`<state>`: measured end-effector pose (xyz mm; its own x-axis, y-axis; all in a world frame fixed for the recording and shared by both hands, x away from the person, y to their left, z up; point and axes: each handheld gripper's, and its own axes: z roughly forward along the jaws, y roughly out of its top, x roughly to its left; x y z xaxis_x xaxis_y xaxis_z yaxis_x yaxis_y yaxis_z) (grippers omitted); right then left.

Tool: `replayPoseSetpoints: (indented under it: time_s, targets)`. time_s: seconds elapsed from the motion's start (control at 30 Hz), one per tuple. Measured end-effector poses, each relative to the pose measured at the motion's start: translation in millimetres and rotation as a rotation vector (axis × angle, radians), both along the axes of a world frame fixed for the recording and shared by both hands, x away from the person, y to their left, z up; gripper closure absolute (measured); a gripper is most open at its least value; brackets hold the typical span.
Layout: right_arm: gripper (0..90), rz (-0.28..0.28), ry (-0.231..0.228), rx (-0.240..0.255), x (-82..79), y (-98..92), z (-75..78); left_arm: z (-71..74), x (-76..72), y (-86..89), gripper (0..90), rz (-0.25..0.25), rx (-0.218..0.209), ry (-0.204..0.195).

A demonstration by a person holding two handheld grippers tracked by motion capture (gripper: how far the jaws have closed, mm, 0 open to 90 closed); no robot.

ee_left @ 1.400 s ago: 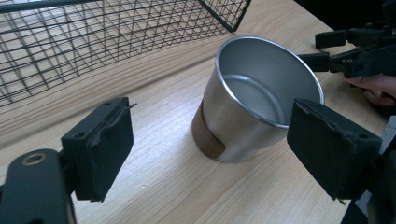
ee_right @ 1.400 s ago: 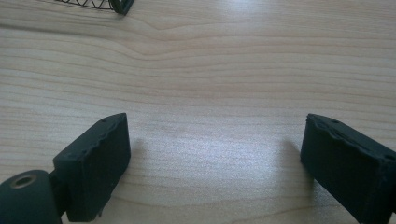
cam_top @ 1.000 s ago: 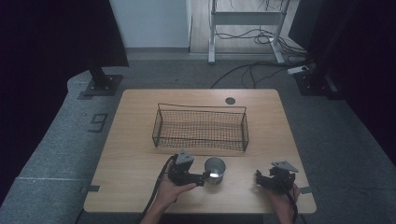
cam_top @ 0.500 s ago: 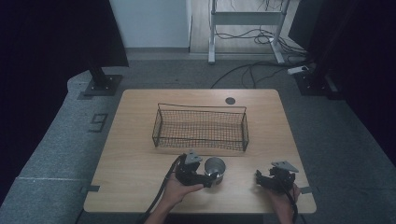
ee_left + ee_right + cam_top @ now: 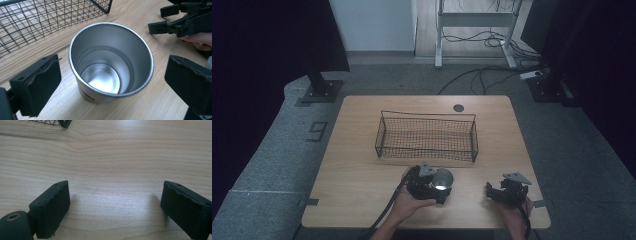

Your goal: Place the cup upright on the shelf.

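A shiny metal cup point(image 5: 111, 62) stands upright on the wooden table point(image 5: 362, 175), just in front of the wire basket point(image 5: 427, 114). My left gripper point(image 5: 112, 85) has just been opening its jaws. They now sit wide on either side of the cup point(image 5: 443, 178), and a gap shows at each pad. In the high view the left gripper point(image 5: 446, 184) lies at the table's front middle, pointing right. My right gripper point(image 5: 113, 207) is open over bare wood, nothing between its jaws. It rests at the front right point(image 5: 491, 192), and the left gripper view shows it past the cup point(image 5: 165, 18).
The black wire basket point(image 5: 37, 22) holds nothing and spans the table's middle; one corner of it point(image 5: 62, 123) lies ahead of the right gripper. A dark round grommet point(image 5: 458, 107) sits near the far edge. Cables trail off the front edge.
My left gripper has moved right, toward the cup, and its jaws now straddle the cup. The cup and the right gripper have stayed in place.
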<state>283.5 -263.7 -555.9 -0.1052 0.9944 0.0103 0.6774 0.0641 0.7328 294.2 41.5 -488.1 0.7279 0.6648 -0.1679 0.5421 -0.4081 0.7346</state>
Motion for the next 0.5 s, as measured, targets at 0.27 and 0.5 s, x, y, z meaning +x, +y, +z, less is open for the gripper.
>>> replayPoseSetpoints:
  time_s: [0.27,0.5]
  targets:
    - [8.5,0.0,0.0,0.0,0.0,0.0,0.0,-6.0,3.4,-12.1,1.2,0.004,0.032,-0.006]
    - [8.5,0.0,0.0,0.0,0.0,0.0,0.0,-11.5,5.7,-17.2,8.4,0.025,0.056,-0.014]
